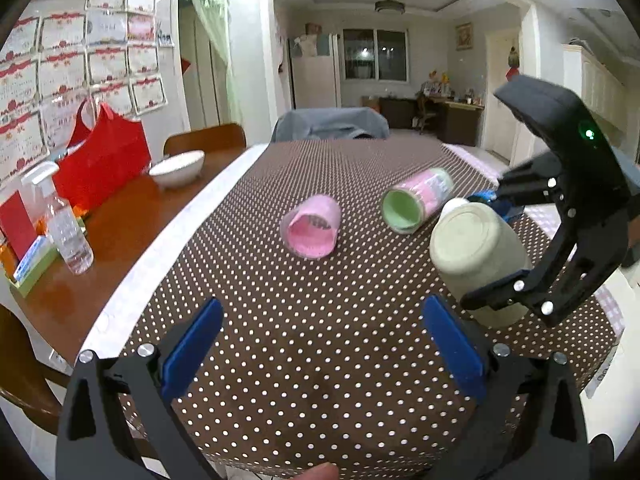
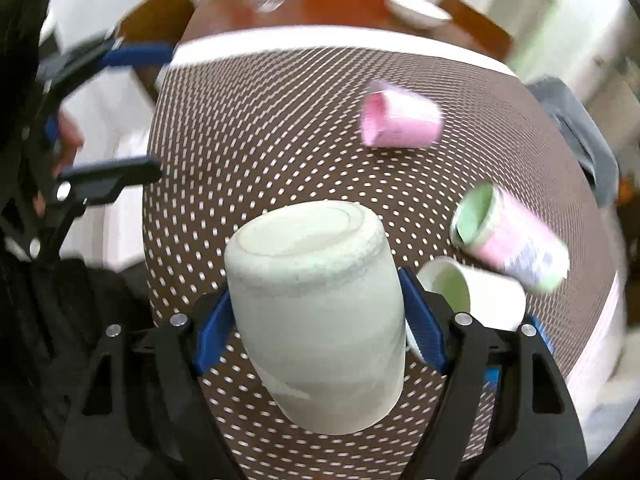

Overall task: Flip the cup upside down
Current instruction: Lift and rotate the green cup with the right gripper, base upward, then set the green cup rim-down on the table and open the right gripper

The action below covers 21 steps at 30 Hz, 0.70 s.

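Note:
A pale green cup [image 2: 320,320] sits between my right gripper's blue pads [image 2: 422,320], its base up and tilted; it also shows in the left wrist view [image 1: 478,256]. My right gripper [image 2: 316,324] is shut on it, just above the dotted brown tablecloth [image 2: 260,140]. My left gripper [image 1: 320,352] is open and empty over the near part of the cloth. A pink cup [image 1: 314,226] and a green-and-pink cup [image 1: 416,200] lie on their sides. A white cup [image 2: 472,292] lies on its side behind the right fingers.
A white bowl [image 1: 178,168], a red bag [image 1: 102,160] and a clear spray bottle [image 1: 66,228] stand on the wooden table [image 1: 120,240] to the left. A chair with a grey cloth [image 1: 332,124] stands at the far edge.

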Each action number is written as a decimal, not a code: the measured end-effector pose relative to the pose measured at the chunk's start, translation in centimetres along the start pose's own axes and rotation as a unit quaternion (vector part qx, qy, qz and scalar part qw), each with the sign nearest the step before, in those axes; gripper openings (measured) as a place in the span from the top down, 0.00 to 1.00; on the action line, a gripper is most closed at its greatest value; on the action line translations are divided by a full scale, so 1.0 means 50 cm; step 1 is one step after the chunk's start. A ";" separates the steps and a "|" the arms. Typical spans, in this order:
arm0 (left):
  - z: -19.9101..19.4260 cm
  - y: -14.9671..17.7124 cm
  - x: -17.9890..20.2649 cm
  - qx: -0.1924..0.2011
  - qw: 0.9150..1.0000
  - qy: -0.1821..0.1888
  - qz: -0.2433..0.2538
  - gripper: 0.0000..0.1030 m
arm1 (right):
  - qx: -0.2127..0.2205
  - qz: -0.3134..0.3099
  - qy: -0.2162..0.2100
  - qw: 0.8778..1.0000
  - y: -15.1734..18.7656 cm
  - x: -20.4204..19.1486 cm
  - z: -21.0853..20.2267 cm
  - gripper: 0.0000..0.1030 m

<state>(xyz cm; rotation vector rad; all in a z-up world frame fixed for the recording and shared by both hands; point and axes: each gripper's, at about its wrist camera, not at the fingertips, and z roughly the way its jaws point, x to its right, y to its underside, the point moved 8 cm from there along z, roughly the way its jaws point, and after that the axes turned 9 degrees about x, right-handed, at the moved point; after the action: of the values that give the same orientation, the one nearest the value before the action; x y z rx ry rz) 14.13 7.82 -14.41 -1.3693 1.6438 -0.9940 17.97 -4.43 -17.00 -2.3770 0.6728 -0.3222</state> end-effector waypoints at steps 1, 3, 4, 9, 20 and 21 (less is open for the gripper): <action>-0.006 -0.007 0.003 0.006 1.000 0.000 0.002 0.04 | 0.014 0.027 0.007 0.999 -0.003 0.010 -0.006 0.27; -0.010 -0.019 0.010 0.013 1.000 0.002 0.002 0.04 | 0.057 0.084 0.014 0.995 -0.009 0.035 -0.028 0.27; -0.013 -0.025 0.014 0.017 1.000 0.004 0.001 0.04 | 0.076 0.111 0.012 0.991 -0.005 0.040 -0.047 0.27; -0.020 -0.044 0.031 0.027 1.000 0.005 0.004 0.04 | 0.181 0.253 0.038 0.949 0.027 0.086 -0.118 0.27; -0.026 -0.055 0.049 0.027 1.000 0.005 -0.005 0.04 | 0.301 0.339 0.148 0.879 0.057 0.085 -0.115 0.27; -0.028 -0.053 0.048 0.026 1.000 0.004 -0.006 0.04 | 0.301 0.338 0.155 0.878 0.049 0.083 -0.104 0.27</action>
<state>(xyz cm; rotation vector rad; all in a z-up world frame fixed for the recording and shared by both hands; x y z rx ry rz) 13.61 5.26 -11.58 -1.3443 1.6060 -1.0432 18.53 -10.96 -14.35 -1.3989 1.2819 -0.5119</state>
